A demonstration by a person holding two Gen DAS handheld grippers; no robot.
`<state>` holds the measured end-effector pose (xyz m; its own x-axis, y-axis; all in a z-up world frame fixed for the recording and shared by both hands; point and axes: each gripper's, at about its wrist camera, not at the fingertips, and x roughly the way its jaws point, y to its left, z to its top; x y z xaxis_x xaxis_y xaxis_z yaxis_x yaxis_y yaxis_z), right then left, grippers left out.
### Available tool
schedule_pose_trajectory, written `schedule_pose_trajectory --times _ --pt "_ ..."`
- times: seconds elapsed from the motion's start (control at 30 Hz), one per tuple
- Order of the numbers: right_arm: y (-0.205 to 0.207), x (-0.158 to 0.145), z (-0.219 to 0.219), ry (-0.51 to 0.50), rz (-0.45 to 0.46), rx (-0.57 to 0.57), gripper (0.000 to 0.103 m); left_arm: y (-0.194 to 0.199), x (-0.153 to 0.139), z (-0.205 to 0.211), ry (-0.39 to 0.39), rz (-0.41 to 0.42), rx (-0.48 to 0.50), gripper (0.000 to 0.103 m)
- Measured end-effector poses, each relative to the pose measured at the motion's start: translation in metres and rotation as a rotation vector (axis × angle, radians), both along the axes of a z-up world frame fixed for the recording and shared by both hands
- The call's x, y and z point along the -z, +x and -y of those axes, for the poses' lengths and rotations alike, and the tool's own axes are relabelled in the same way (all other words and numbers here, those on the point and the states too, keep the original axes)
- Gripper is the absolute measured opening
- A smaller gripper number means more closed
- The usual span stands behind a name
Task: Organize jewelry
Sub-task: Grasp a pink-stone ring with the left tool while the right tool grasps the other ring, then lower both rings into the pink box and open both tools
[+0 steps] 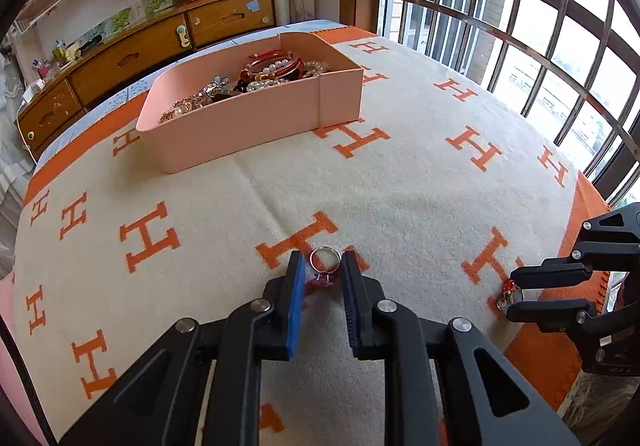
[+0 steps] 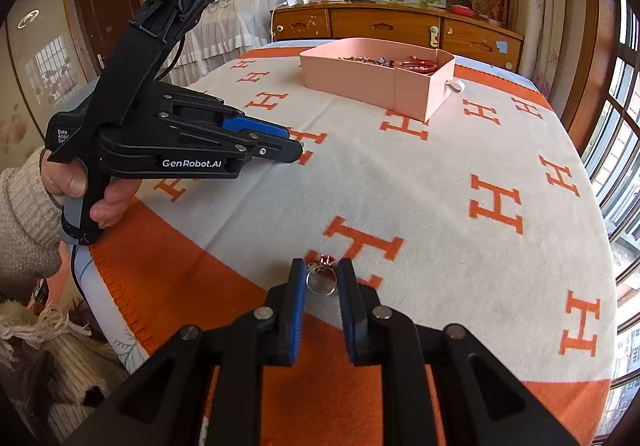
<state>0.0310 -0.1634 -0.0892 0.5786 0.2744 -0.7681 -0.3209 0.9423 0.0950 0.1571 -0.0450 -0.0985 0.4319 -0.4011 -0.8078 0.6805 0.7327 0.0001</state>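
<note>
My left gripper [image 1: 323,266] is shut on a silver ring with a pink stone [image 1: 325,265], held between its blue pads just above the blanket. My right gripper [image 2: 320,274] is shut on a silver ring with a red stone [image 2: 321,277]; that ring also shows in the left wrist view [image 1: 510,292] between the right fingers. The pink jewelry box [image 1: 256,126] stands far back on the bed, with bracelets and beads [image 1: 272,70] inside. It also shows in the right wrist view [image 2: 376,82]. The left gripper appears at the left of the right wrist view [image 2: 298,150].
A cream blanket with orange H marks [image 1: 400,186] covers the bed. A wooden dresser [image 1: 132,58] stands behind it, wire shelves above. Barred windows [image 1: 500,6] run along the right. A person's hand [image 2: 80,190] holds the left gripper's handle.
</note>
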Motion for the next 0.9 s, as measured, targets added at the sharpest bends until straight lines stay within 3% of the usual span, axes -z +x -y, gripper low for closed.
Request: schedule_pose_trajectory --times 0.4,0.73,0.9 --pt "0.018 -0.011 0.013 0.049 -0.009 0.036 0.016 0.007 -0.013 -0.008 -0.041 -0.001 -0.087 0.013" --pt "0.070 -0.083 0.020 0.115 0.121 0.062 0.016 0.032 -0.083 -0.022 -0.105 0.066 -0.201 0.013" --pt "0.113 -0.126 0.027 0.203 0.181 0.106 0.016 0.063 -0.122 -0.029 -0.168 0.079 -0.263 0.013"
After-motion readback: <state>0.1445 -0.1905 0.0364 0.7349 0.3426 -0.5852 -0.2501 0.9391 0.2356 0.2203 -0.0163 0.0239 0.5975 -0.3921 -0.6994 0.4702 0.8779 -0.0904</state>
